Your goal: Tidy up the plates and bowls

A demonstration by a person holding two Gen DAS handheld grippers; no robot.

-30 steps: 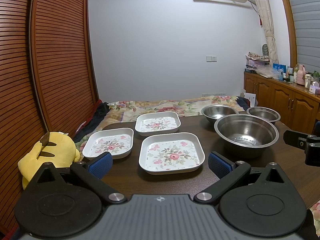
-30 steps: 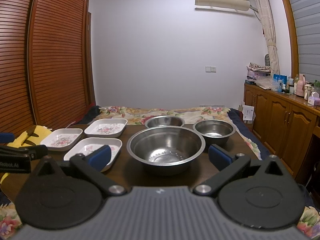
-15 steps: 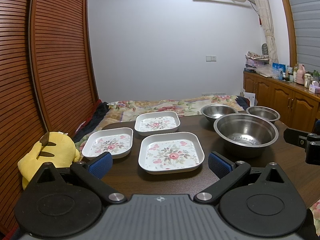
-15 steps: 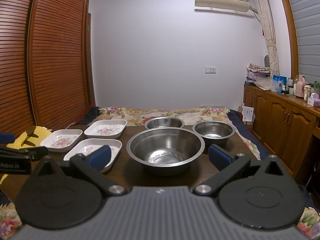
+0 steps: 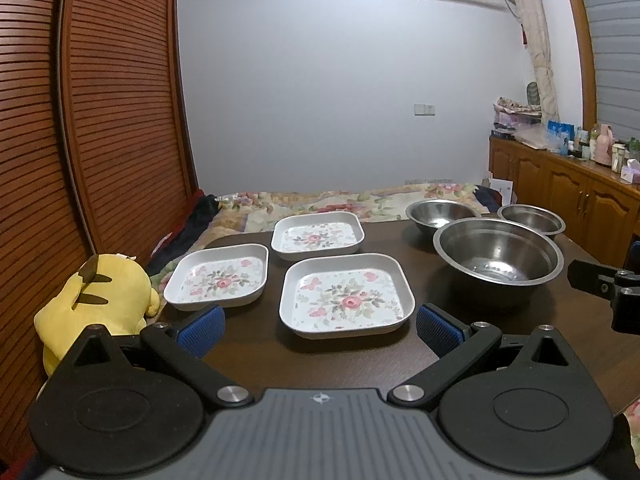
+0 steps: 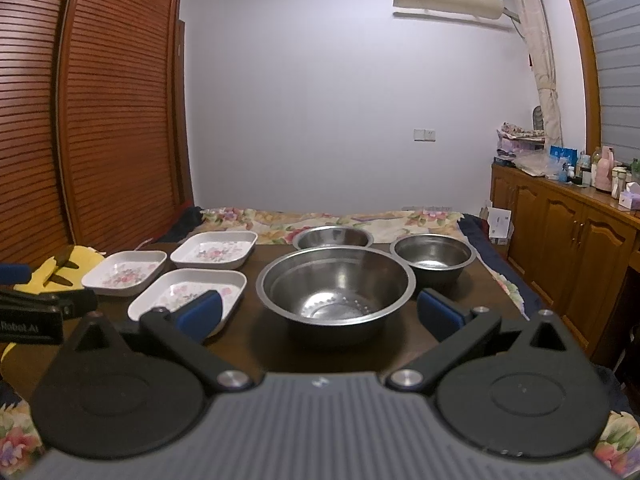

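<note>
Three square white floral plates lie on the dark table: a near one, one to its left and one behind. To the right stand three steel bowls: a large one, a mid-size one and one at the back. My left gripper is open, hovering just short of the near plate. Just in front of the large bowl, my right gripper hangs open. Neither holds anything.
A yellow plush toy sits off the table's left edge. A bed with a floral cover lies beyond the table. Wooden cabinets line the right wall, louvered wooden doors the left.
The left wrist view has shifted very slightly; plates and bowls lie where they were. Both grippers stay open.
</note>
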